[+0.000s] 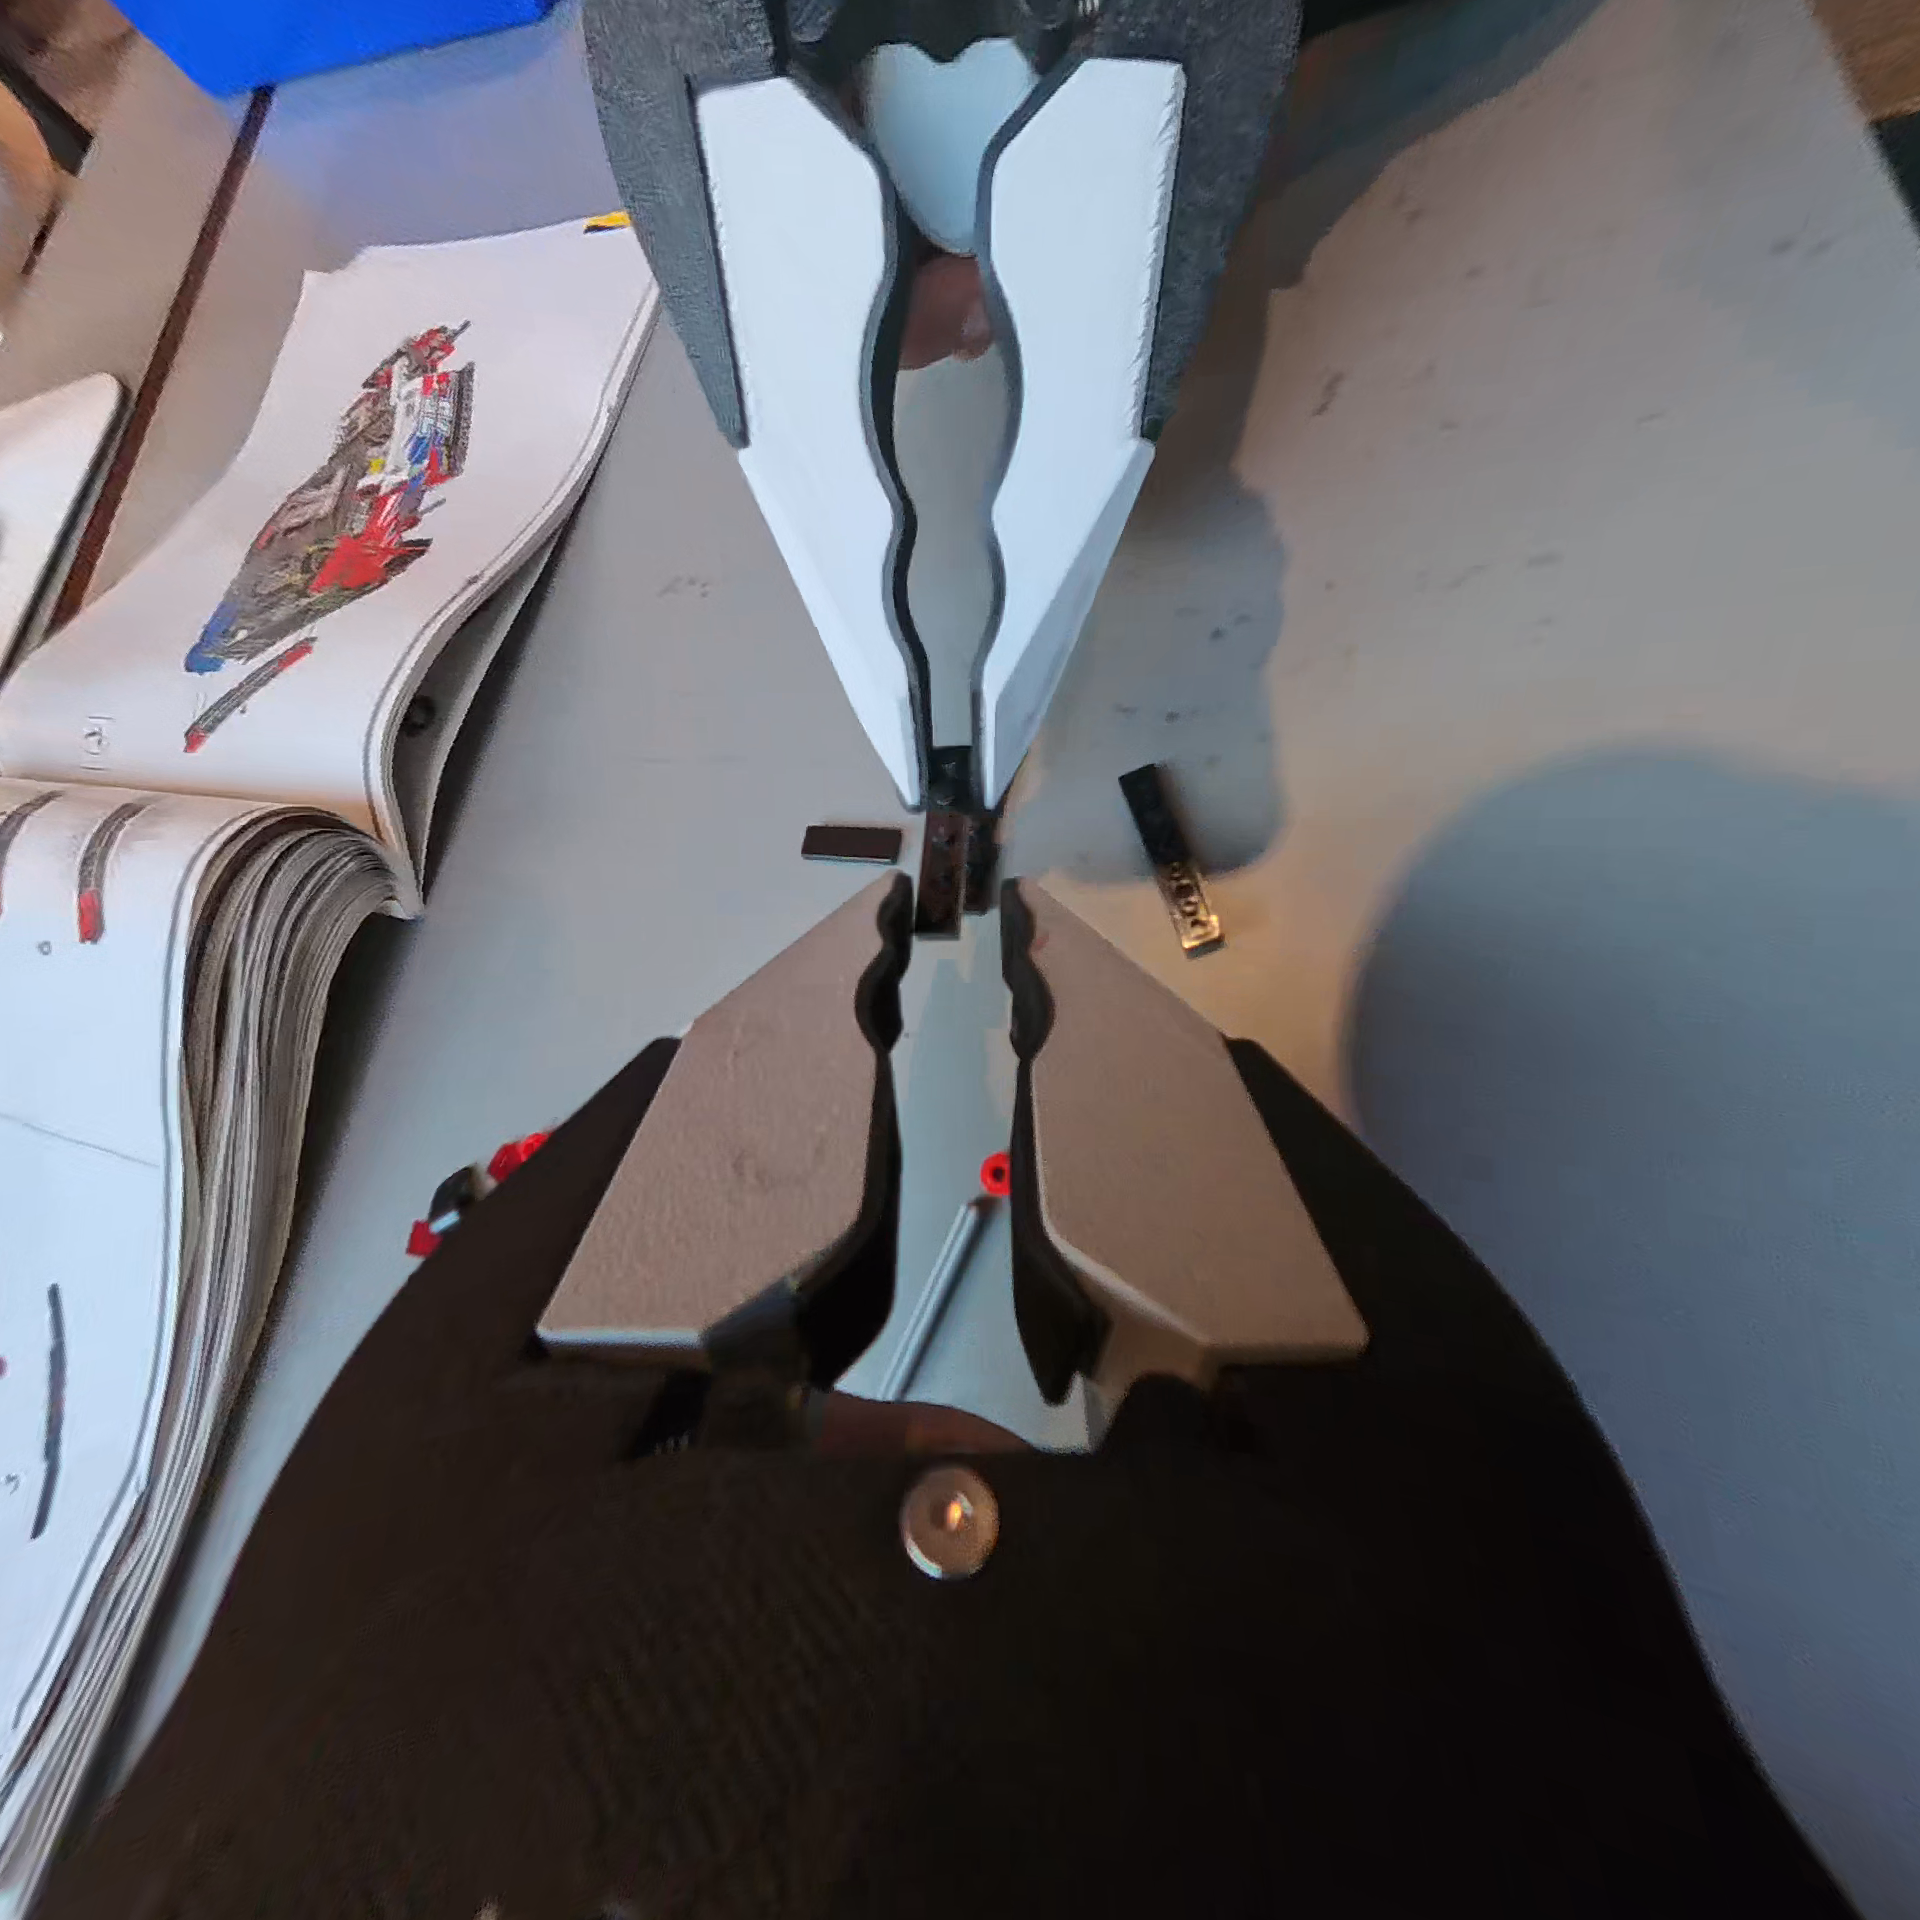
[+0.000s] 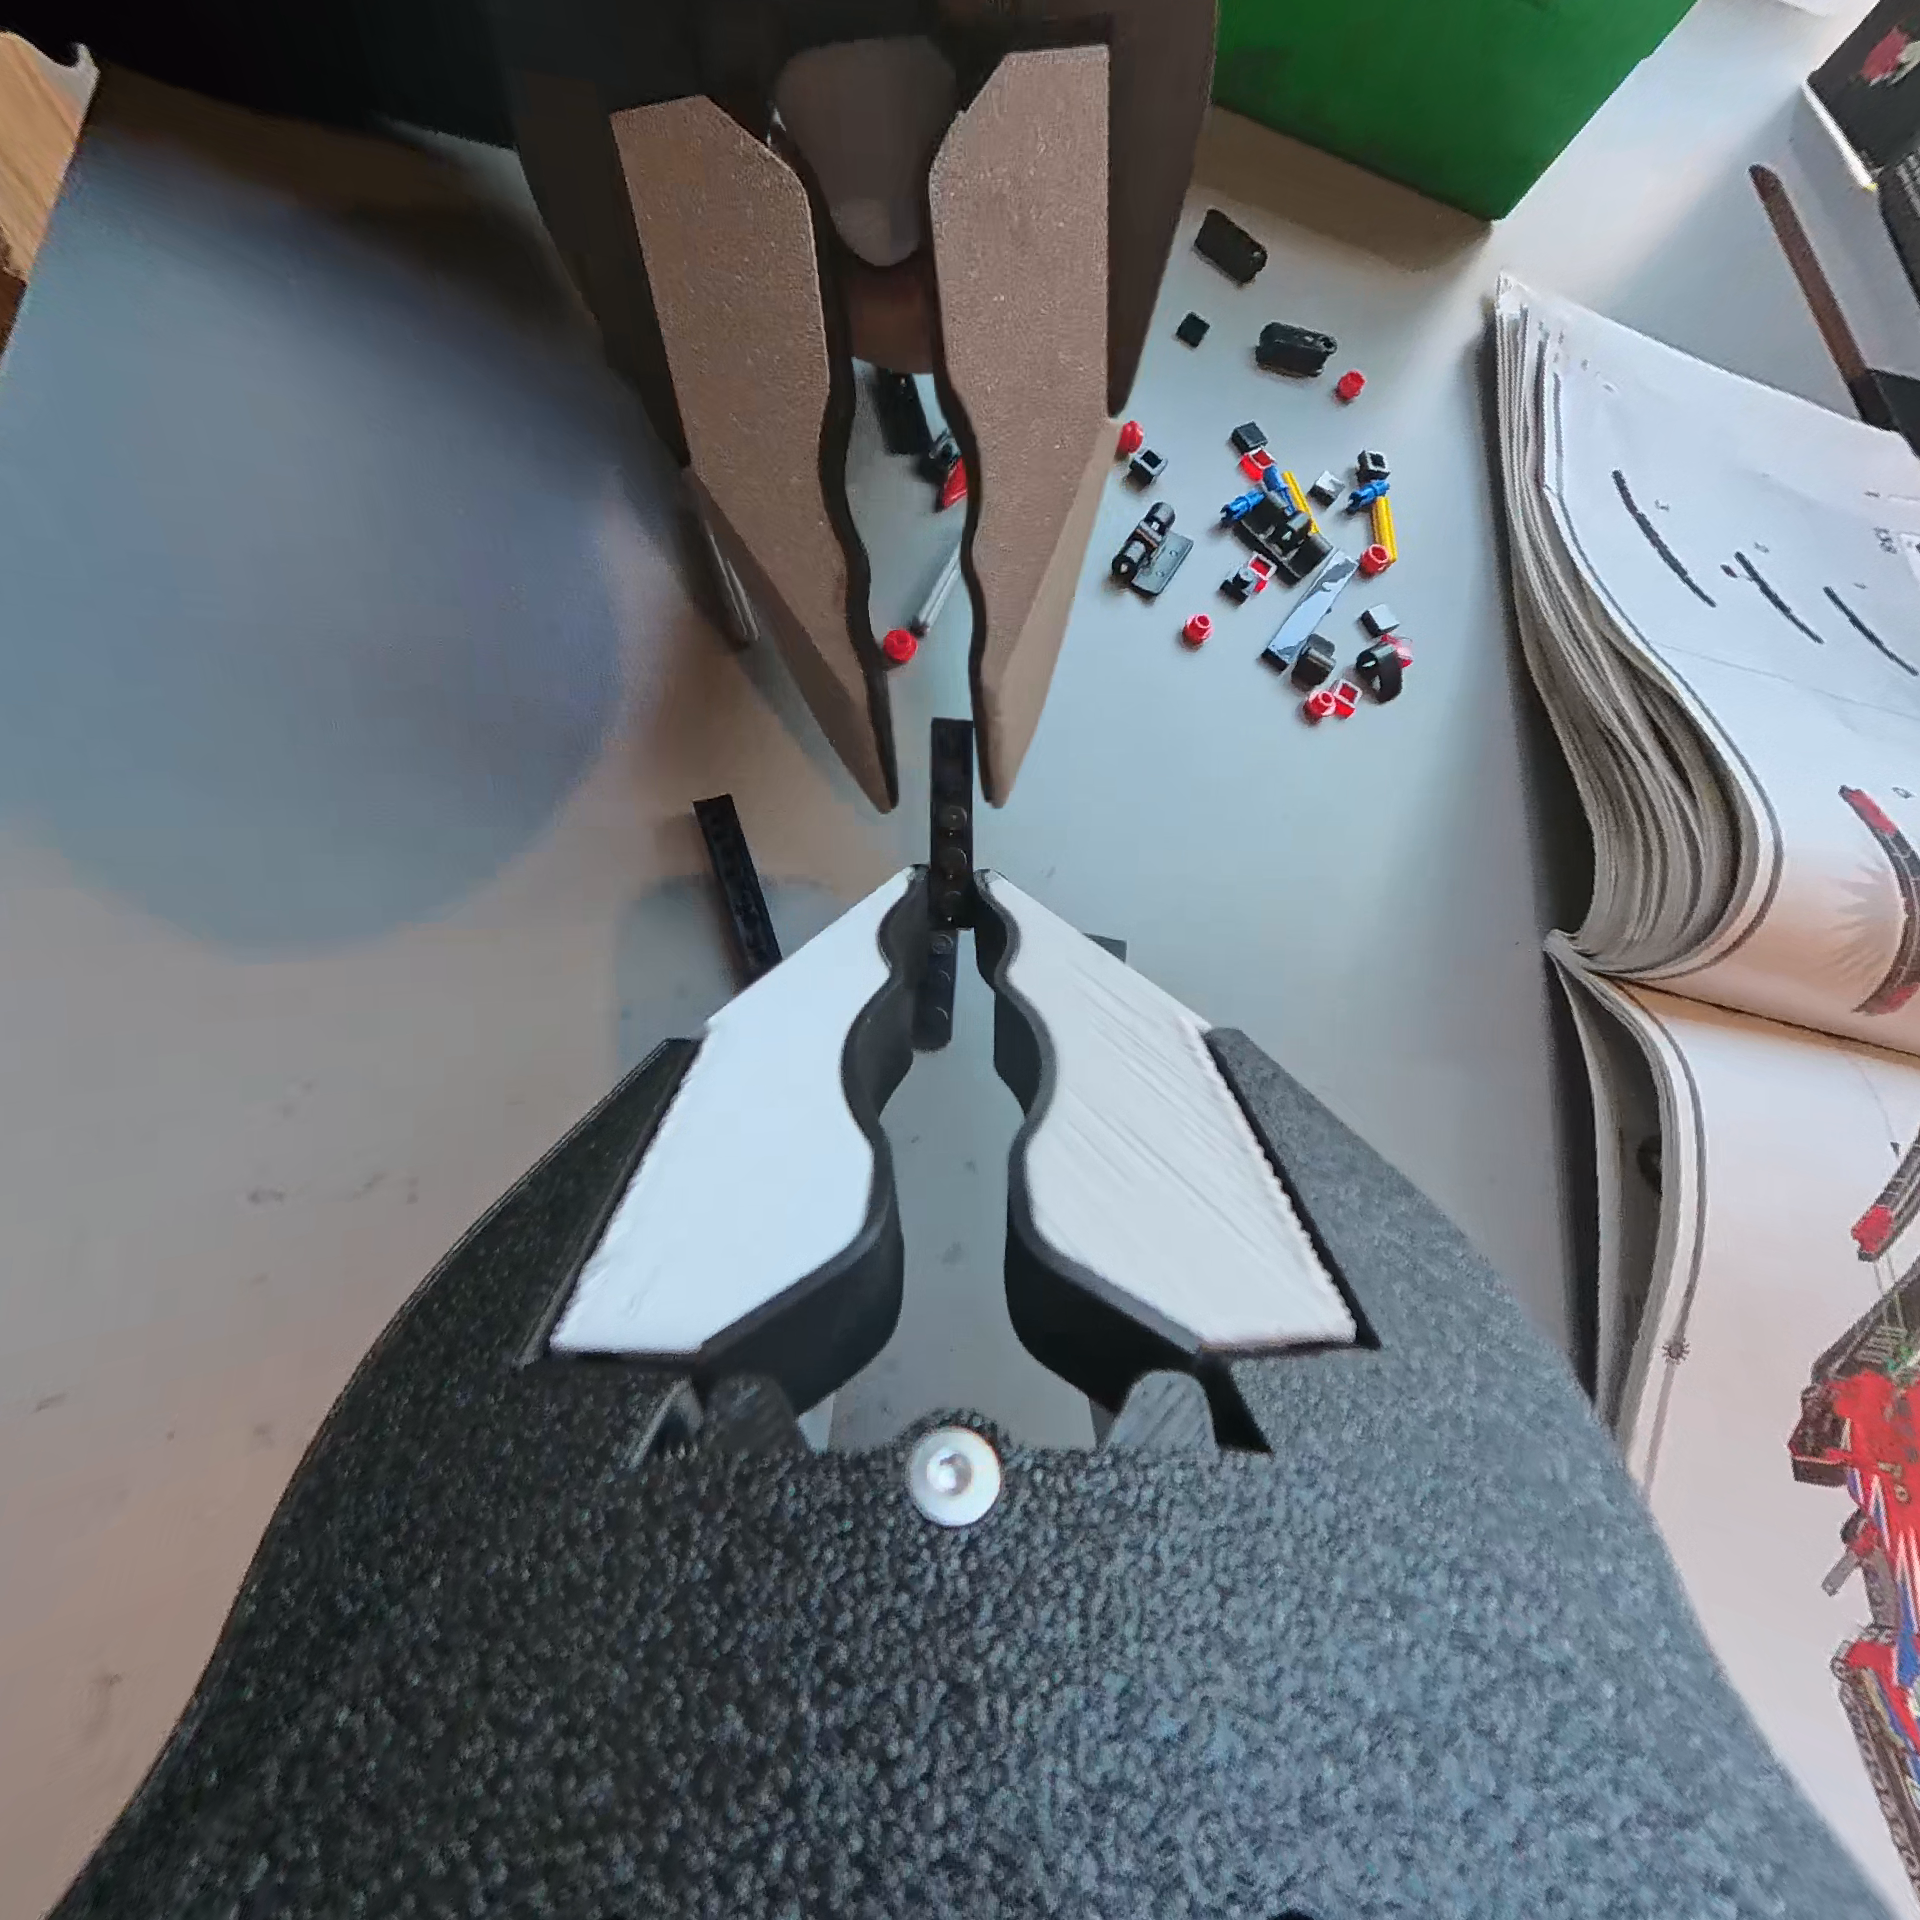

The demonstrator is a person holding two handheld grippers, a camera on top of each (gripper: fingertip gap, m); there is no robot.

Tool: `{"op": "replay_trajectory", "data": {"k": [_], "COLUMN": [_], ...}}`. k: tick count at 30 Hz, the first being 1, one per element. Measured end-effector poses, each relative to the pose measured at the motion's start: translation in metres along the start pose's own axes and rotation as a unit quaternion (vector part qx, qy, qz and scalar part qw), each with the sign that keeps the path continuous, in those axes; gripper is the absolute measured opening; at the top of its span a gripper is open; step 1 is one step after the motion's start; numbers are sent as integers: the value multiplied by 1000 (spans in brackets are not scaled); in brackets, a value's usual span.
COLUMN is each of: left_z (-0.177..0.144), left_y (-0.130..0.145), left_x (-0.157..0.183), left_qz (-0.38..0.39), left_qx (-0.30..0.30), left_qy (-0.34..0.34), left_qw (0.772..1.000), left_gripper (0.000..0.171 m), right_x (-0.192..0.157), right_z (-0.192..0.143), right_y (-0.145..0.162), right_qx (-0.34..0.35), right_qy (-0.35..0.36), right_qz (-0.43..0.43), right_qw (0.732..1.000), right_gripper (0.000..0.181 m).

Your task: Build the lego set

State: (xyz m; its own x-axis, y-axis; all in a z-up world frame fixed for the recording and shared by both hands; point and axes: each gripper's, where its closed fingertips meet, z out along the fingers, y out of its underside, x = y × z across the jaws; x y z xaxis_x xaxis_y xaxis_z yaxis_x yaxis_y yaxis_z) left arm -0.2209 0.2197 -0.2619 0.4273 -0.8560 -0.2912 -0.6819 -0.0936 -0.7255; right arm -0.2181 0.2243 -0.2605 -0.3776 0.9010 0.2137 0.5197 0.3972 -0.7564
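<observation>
- In the left wrist view our left gripper, with its tan fingers, reaches over the pale table; its jaws stand a narrow gap apart, tips on either side of the near end of a black studded plate; we cannot tell whether they press it
- Opposite us the white-fingered right gripper has its jaws pinched on the far end of that plate
- A small dark tile lies flat just left of the plate, and a longer black strip lies right of it, apart from both grippers
- An open instruction booklet covers the left of the table; a red round stud and a grey axle show between our fingers
- In the right wrist view our right gripper holds the black studded plate upright on edge between its narrow jaws, part of the plate running back between the white fingers
- The left gripper faces us, its tips flanking the plate's far end with a slim gap
- The black strip lies left of our fingers
- A scatter of small loose pieces, black, red, blue and yellow, lies beyond on the right, near a green box and the booklet
</observation>
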Motion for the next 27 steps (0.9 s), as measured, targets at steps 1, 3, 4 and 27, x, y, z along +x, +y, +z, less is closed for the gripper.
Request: {"op": "replay_trajectory", "data": {"k": [1, 3, 4, 27], "left_z": [0, 2, 2, 7], "left_y": [-1, -2, -1, 14], "left_x": [0, 0, 0, -3], "left_qz": [-5, -13, -15, 32], "left_qx": [3, 3, 0, -24], "left_qy": [2, 4, 6, 9], "left_qw": [1000, 1000, 1000, 999], "left_gripper": [12, 6, 6, 5], "right_x": [-1, -2, -2, 1], "right_z": [1, 3, 5, 9], "right_y": [0, 0, 1, 10], "right_qx": [-1, -4, -7, -26], "right_qy": [-2, -6, -5, -2], "right_qz": [3, 4, 3, -6], "right_qw": [1000, 1000, 1000, 1000], "right_gripper": [7, 7, 7, 7]}}
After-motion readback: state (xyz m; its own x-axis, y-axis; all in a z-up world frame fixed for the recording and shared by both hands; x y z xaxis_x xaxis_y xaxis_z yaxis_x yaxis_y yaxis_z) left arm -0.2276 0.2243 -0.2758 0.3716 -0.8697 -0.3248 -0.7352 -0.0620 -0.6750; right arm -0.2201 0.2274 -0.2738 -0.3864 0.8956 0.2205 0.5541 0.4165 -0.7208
